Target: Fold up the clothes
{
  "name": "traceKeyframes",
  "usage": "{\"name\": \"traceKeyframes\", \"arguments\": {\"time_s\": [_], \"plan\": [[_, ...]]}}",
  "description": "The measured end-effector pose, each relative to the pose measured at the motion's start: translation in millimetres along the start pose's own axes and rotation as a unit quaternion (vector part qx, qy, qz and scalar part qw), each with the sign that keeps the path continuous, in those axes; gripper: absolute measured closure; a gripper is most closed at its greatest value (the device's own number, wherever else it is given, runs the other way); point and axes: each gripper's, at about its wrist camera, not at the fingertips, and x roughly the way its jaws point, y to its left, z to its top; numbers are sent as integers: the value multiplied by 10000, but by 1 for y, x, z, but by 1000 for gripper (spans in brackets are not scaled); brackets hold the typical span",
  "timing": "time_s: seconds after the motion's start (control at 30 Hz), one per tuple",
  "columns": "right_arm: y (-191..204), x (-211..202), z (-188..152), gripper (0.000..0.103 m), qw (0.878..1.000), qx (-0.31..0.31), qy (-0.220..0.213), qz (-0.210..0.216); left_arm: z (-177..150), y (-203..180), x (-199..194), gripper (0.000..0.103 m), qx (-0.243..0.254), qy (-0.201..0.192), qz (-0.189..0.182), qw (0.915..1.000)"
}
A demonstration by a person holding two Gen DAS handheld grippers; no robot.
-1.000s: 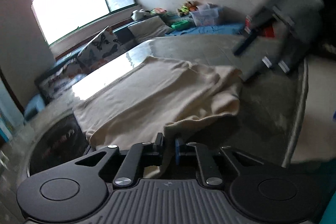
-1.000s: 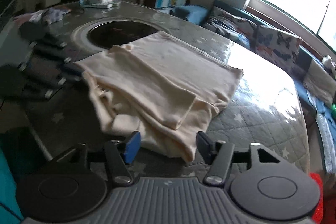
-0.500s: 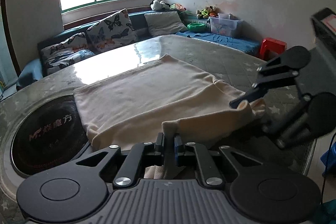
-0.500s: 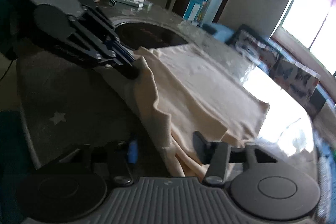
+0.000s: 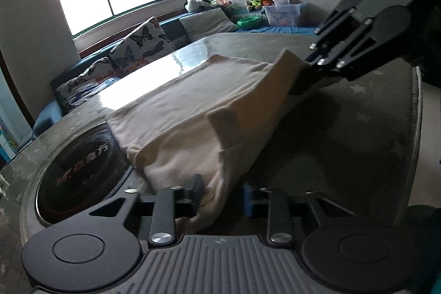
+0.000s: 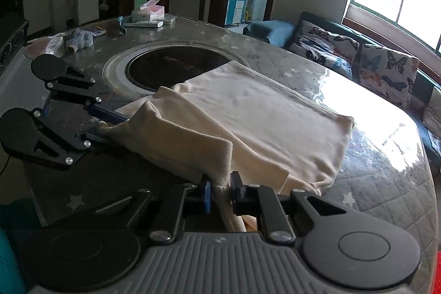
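A cream garment (image 5: pixel 198 101) lies partly folded on a round grey table (image 5: pixel 358 134); it also shows in the right wrist view (image 6: pixel 261 117). My left gripper (image 5: pixel 222 190) stands open, with the garment's near edge hanging between its fingers. In the right wrist view the left gripper (image 6: pixel 110 126) sits at the garment's left corner. My right gripper (image 6: pixel 220 189) is shut on the garment's near edge and lifts it off the table. In the left wrist view the right gripper (image 5: pixel 306 68) holds the far corner raised.
A dark round cooktop inset (image 6: pixel 171 68) sits in the table next to the garment. A tissue box (image 6: pixel 147 11) and small cloths (image 6: pixel 80 39) lie at the table's far side. A sofa with butterfly cushions (image 6: pixel 386 70) runs beyond the table under the window.
My left gripper was shut on the garment's edge and has opened. My right gripper was open and has shut on the garment's near edge and raised it.
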Motion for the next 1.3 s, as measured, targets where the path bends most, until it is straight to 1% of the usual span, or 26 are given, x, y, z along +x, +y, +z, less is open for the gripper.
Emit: {"name": "traceKeyframes", "arguments": {"time_s": [0.03,0.07,0.13,0.33,0.5,0.6,0.73,0.87,1.0,1.17,1.3], "plan": [[2,0,-1,94,10000,-14,-32,-31,0,2,-1,92,-45,0,9,10000],[3,-1,-2,94,10000,-21,-58,-53,0,5,-3,95,-120,-17,5,9999],[6,-5,-3,95,9999,6,-133,-60,0,8,-9,97,-233,-73,-34,9997],[15,-33,-4,95,9993,25,-377,23,2,3,-39,98,-365,-227,-197,9989],[33,-77,-10,95,9984,-17,-356,445,-4,-9,-86,98,-380,-227,-530,9976],[44,-101,-11,95,9973,-33,-325,654,-3,-16,-109,98,-262,-266,-619,9974],[44,-113,-3,95,9970,-6,-288,713,6,-11,-113,98,-248,-367,-593,9973],[29,-106,10,95,9978,68,-339,558,22,6,-94,98,-234,-518,-429,9975],[4,-85,27,95,9986,226,-304,381,42,28,-58,98,-205,-526,-258,9981],[-34,-42,47,95,9987,476,-123,132,67,47,1,98,-346,-323,27,9989],[-57,-4,53,95,9971,757,4,-90,77,55,46,98,-462,-94,234,9986]]}}
